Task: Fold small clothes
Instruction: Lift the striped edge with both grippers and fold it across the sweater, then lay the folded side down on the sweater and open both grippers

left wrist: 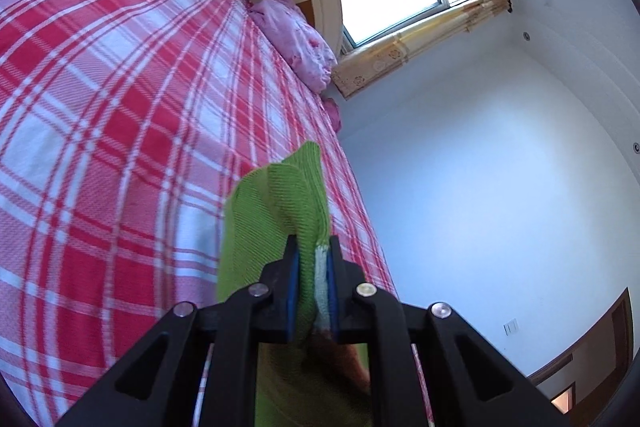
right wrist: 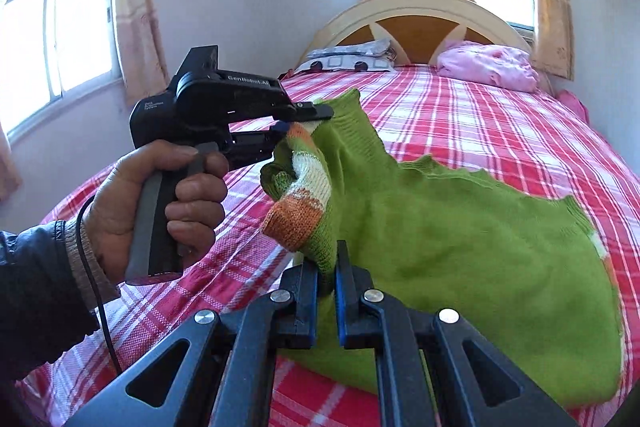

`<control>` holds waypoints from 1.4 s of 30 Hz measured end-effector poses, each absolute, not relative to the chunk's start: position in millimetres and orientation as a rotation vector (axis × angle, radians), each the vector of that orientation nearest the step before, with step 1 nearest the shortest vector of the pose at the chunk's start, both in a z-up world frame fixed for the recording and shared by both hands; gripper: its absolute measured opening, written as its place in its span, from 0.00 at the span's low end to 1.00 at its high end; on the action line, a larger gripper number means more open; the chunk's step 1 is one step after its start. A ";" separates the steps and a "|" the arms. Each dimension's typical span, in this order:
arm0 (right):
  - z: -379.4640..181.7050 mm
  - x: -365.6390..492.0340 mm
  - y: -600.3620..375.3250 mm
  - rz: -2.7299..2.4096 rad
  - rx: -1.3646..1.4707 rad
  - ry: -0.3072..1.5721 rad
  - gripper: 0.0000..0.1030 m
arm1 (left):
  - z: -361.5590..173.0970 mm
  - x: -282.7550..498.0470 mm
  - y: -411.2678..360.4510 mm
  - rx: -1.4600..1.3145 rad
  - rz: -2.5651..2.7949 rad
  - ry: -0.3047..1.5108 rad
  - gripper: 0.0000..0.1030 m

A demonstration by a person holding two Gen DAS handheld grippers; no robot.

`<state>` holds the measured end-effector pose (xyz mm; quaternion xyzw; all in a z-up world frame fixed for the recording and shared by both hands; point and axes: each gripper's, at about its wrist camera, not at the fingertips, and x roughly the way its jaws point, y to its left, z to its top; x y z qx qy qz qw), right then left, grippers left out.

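Note:
A small green knit sweater (right wrist: 460, 247) with orange and white striped cuffs hangs above the bed, held by both grippers. My right gripper (right wrist: 327, 267) is shut on a green edge beside one striped cuff (right wrist: 298, 215). My left gripper (right wrist: 308, 121) is shut on the sweater's upper edge, higher and to the left, held by a hand (right wrist: 160, 203). In the left wrist view my left gripper (left wrist: 313, 247) is shut on the green fabric (left wrist: 276, 211), with a white strip between the blue pads. The sweater's lower part drapes onto the bed at the right.
The bed (right wrist: 500, 123) has a red and white plaid sheet (left wrist: 100, 107). A pink bundle (right wrist: 488, 65) and a patterned pillow (right wrist: 348, 59) lie by the headboard (right wrist: 416, 27). Curtained windows are behind and to the left.

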<state>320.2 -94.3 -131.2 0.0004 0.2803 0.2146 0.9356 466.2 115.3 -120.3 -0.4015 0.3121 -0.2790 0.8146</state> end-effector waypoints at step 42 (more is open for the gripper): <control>-151.3 285.6 -308.4 0.360 0.410 0.672 0.06 | -102.9 482.9 -111.2 -0.601 -0.777 0.862 0.12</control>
